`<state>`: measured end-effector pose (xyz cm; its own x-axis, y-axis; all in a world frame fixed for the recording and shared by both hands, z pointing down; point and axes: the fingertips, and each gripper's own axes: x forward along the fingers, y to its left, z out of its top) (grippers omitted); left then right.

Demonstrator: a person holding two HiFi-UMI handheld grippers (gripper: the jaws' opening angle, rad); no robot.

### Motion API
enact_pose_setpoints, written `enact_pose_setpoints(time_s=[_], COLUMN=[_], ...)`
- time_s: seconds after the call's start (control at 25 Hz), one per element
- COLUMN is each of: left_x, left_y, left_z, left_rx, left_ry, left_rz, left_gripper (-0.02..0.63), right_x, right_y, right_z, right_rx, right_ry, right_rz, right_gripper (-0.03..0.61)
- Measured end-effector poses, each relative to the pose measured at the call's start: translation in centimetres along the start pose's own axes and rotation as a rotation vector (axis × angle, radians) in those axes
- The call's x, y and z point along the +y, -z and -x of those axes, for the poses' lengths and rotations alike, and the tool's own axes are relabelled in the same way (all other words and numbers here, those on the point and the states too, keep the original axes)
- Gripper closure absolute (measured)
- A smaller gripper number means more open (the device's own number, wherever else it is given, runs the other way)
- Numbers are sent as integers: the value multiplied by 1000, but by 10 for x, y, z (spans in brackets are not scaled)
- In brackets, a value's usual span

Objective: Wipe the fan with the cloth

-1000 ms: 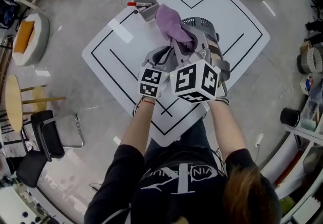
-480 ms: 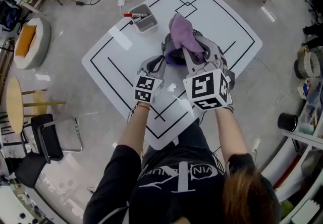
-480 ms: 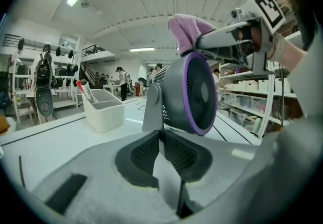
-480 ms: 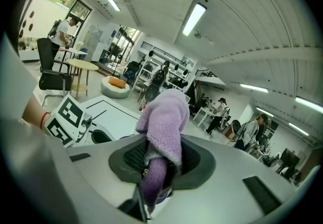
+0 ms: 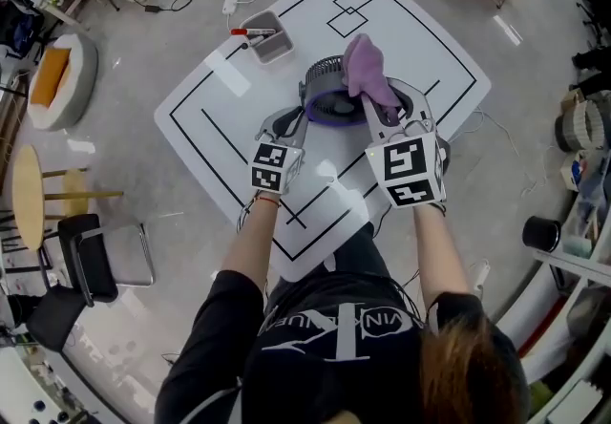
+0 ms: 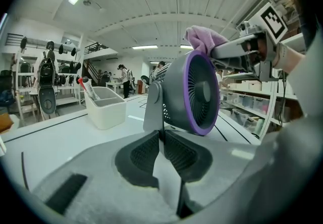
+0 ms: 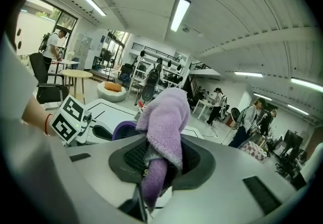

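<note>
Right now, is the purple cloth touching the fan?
Touching. In the left gripper view the cloth sits pressed on top of the fan, on its purple rim, with no gap between them.

One white table point(image 5: 215, 97) was pictured, one fan point(image 5: 331, 105), one purple cloth point(image 5: 367, 67), one white bin point(image 5: 278, 50), two grippers, left gripper point(image 5: 300, 116) and right gripper point(image 5: 387, 110).

Fan point(image 5: 329, 99) on table point(image 5: 220, 116), near middle; cloth point(image 5: 368, 69) on fan's right rim; bin point(image 5: 267, 38) behind fan, leftward; pens point(image 6: 86, 86) in bin
</note>
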<state>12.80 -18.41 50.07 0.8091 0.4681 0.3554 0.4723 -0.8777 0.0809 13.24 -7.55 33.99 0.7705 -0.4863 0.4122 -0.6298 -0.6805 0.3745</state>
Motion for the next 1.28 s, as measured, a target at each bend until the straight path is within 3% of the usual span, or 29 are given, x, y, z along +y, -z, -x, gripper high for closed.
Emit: enact_pose_setpoints(time_s=[0.8, 1.28], left_x=[0, 0], left_y=[2, 2], left_z=[-1, -3], left_rx=[30, 31], left_ry=[-59, -119], left_rz=[28, 2], left_gripper=[568, 568], right_x=[-15, -7], right_y=[83, 113], right_z=[1, -7], right_rx=[83, 142], right_ry=[-105, -232], right_rz=[-299, -349], right_gripper=[482, 482])
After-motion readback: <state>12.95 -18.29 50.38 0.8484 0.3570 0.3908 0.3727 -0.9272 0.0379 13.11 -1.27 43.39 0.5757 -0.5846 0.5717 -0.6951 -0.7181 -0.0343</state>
